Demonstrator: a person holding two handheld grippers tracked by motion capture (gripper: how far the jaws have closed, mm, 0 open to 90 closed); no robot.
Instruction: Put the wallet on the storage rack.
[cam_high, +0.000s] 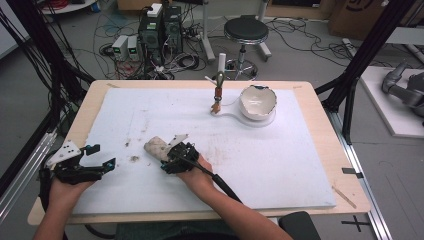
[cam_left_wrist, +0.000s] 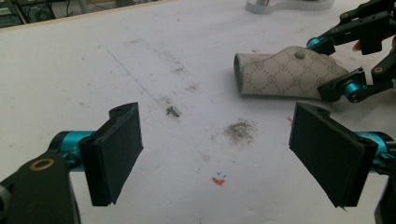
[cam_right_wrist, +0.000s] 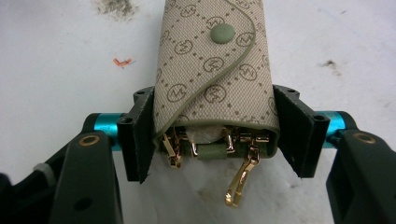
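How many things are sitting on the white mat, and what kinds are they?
Patterned key pouch: 1
White bowl: 1
Small stand with a clip: 1
Hand-held grippers, left and right: 2
Total: 5

Left claw agape, right claw clamped.

I am looking at a beige monogrammed key pouch with an olive snap, which is lying flat on the white mat with its flap shut. Gold key hooks are dangling out of its open end.
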